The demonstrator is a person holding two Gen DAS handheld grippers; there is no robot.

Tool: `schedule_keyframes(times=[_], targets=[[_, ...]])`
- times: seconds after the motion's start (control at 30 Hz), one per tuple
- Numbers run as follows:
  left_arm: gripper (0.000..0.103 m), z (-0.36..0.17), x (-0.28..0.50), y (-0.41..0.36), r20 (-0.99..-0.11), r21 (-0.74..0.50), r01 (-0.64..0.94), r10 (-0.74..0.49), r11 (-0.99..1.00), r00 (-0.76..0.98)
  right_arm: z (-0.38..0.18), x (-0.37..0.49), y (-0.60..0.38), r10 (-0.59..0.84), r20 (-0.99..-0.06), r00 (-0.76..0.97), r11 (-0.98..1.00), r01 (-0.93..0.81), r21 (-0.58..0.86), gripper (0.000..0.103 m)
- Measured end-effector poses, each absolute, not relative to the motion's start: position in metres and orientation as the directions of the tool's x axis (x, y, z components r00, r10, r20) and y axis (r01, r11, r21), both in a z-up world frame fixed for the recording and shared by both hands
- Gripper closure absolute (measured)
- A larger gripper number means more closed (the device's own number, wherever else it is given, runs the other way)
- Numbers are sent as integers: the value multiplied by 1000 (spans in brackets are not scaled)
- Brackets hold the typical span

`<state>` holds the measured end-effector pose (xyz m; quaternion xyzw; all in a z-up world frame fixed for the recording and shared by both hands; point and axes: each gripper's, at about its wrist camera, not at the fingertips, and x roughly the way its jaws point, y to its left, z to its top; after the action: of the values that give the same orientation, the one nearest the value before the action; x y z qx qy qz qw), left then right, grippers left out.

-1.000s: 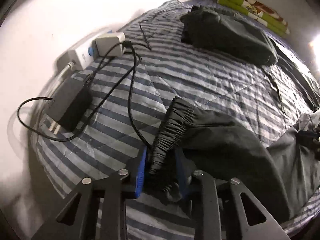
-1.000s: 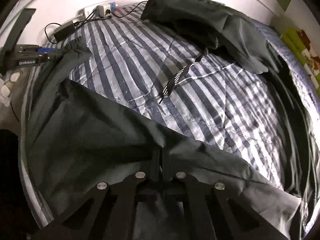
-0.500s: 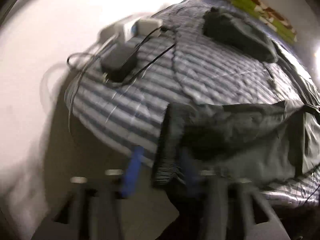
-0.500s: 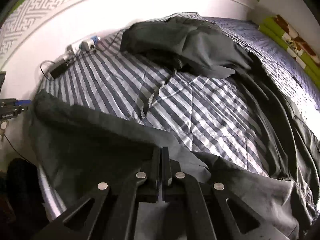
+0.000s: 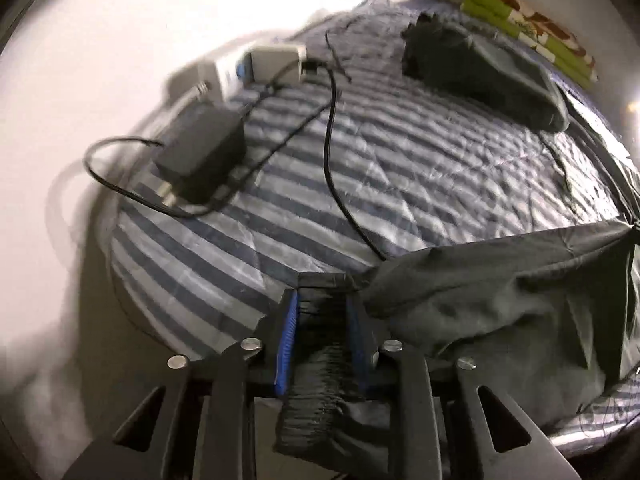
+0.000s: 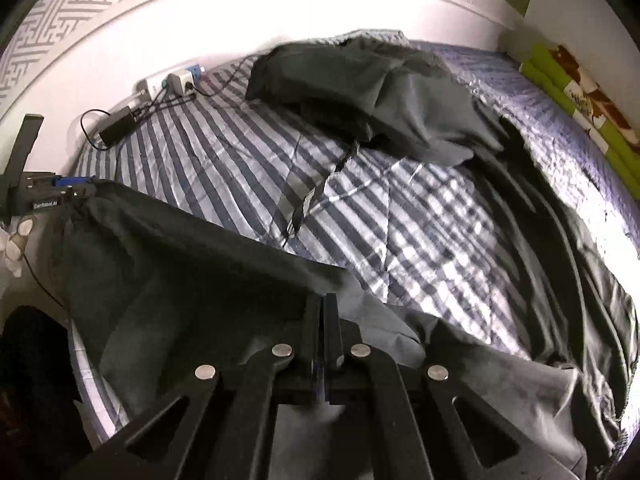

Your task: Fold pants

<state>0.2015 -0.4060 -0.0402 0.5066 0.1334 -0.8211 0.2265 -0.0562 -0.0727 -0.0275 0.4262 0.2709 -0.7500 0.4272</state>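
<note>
Left hand-held gripper (image 5: 322, 332): I have it pinching the pants (image 5: 500, 304) waistband; right hand-held gripper (image 6: 323, 332): pressed together on the same cloth. Risk: at the bed (image 5: 248, 248) edge a shallow bite slips, or the charger cable (image 5: 332, 168) drags along.

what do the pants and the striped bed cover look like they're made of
Pants: thin, matte dark woven cloth, probably cotton or synthetic; it drapes in soft folds, with a ribbed elastic waistband.
Bed cover: quilted fabric with slight sheen, maybe polyester; stitched diamond lines and glossy highlights show.
</note>
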Motion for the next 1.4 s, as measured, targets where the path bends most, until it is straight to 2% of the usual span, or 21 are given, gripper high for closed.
schedule_keyframes(times=[0.1,0.27,0.37,0.43,0.5,0.57,0.63,0.7,0.83,0.97,1.03,1.13,1.2,1.4], targets=[[99,-9,215,-411,-861,-19,531,-256,-847,-440,-8,-55,-73,-452,-846,-282,-474,880,-40,102],[99,23,211,-432,-823,-3,566,-320,-825,-470,9,-74,-96,-496,-817,-293,-494,870,-12,102],[99,19,195,-450,-823,41,614,-375,-788,-426,-2,-96,-126,-504,-816,-283,-515,857,20,102],[95,1,179,-469,-853,56,656,-378,-753,-360,-14,-117,-148,-464,-837,-290,-552,834,17,96],[95,-18,167,-483,-887,80,685,-366,-724,-283,-14,-138,-149,-466,-842,-272,-606,791,80,94],[94,-19,166,-481,-882,96,682,-379,-725,-279,3,-156,-127,-517,-811,-274,-640,753,154,93],[89,-8,172,-470,-863,87,671,-392,-736,-319,24,-161,-87,-544,-780,-310,-658,734,167,90],[79,5,177,-451,-848,83,639,-391,-765,-357,35,-160,-41,-550,-766,-333,-686,703,187,84],[72,28,174,-392,-826,66,507,-332,-859,-456,35,-145,96,-461,-764,-452,-823,539,178,78],[48,33,161,-303,-823,65,264,-202,-962,-532,3,-119,241,-298,-823,-483,-944,278,178,78],[47,30,154,-252,-826,80,140,-144,-987,-546,-12,-105,300,-252,-845,-471,-967,164,198,78],[47,16,146,-180,-848,79,-49,-41,-996,-528,-28,-94,357,-258,-858,-444,-964,54,261,77],[46,1,143,-132,-862,90,-172,9,-981,-506,-35,-92,375,-279,-856,-435,-953,17,302,69],[45,-38,138,-33,-904,143,-405,47,-903,-424,-59,-104,393,-335,-844,-418,-921,-44,387,61]])
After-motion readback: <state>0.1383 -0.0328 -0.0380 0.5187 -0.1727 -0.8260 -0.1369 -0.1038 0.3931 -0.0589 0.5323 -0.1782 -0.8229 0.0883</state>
